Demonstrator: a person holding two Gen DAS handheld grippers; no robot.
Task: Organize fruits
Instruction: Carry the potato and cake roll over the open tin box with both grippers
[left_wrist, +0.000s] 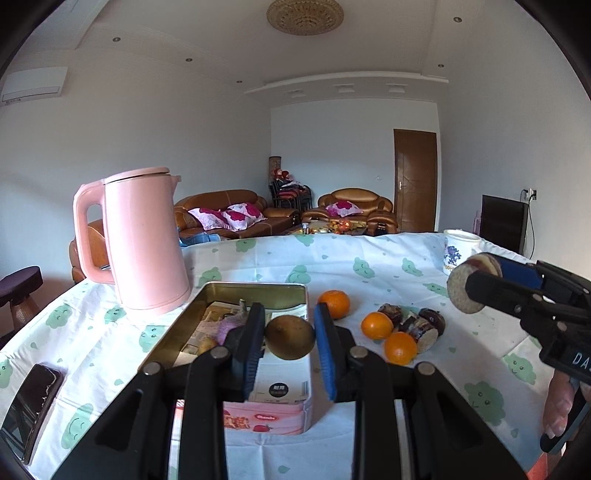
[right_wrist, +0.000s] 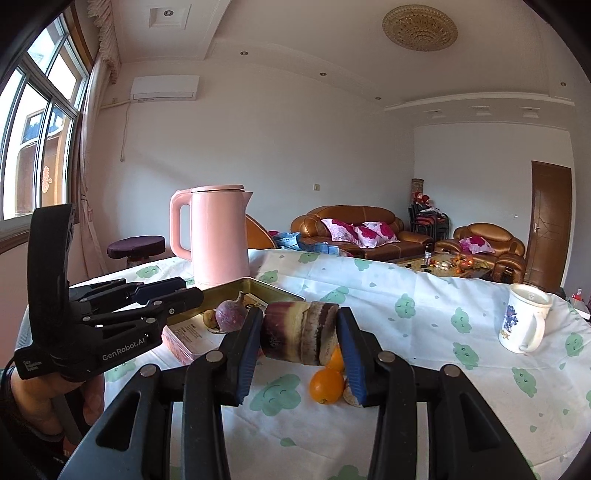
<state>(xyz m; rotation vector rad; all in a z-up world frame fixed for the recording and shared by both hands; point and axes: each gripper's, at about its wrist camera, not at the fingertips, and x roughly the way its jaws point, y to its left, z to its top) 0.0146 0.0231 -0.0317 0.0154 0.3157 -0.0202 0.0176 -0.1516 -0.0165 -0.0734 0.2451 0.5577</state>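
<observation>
I've got the brown fruit (left_wrist: 290, 336) pinched in my left gripper (left_wrist: 289, 338), hanging just over the near end of the tin (left_wrist: 236, 288) ahead; I'd ease forward, lower, then release so it can't roll out. My right gripper (right_wrist: 299, 334) is level, off to the side, clamping the sugarcane piece (right_wrist: 300, 332) above the oranges (right_wrist: 326, 385)

Pink kettle (left_wrist: 142, 240); gold-lined tin (left_wrist: 255, 291); orange tangerines (left_wrist: 376, 325); white tabletop (left_wrist: 369, 258) cloth, green cloud faces; purple-banded sugarcane piece (right_wrist: 299, 332); brown fruit (left_wrist: 290, 336).
</observation>
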